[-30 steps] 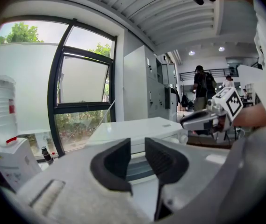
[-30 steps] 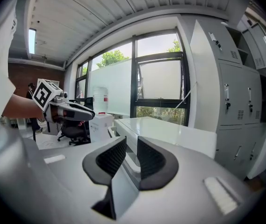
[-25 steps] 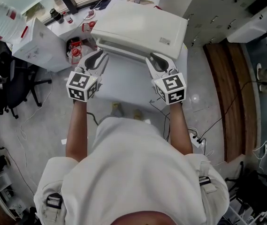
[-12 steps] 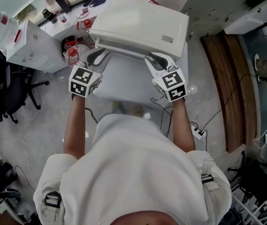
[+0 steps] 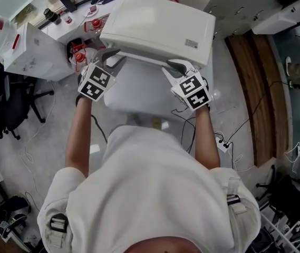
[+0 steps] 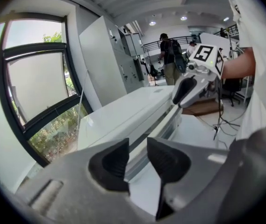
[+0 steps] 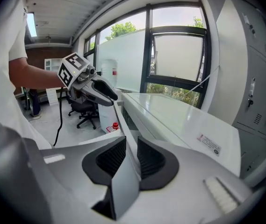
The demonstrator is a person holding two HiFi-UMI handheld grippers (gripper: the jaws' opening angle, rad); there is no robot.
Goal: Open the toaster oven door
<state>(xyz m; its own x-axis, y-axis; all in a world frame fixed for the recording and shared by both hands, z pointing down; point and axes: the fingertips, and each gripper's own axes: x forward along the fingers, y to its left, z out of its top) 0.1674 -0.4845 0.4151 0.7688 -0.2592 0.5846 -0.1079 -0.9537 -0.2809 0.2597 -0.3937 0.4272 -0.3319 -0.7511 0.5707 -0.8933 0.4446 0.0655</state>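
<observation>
The white oven (image 5: 160,28) sits at the far side of the worktop (image 5: 139,96). The right gripper (image 7: 132,158) is clamped on its thin front handle (image 6: 163,120). The left gripper (image 6: 136,160) has jaws apart, just opening, astride the handle without pressing. The door is likely stiff, hinged and light; grip the handle's ends.

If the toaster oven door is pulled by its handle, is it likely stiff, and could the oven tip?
Probably stiff: the door handle runs as a straight, unbent bar. The toaster oven looks wide and low, so tipping seems unlikely; it might slide on the smooth white table.
</observation>
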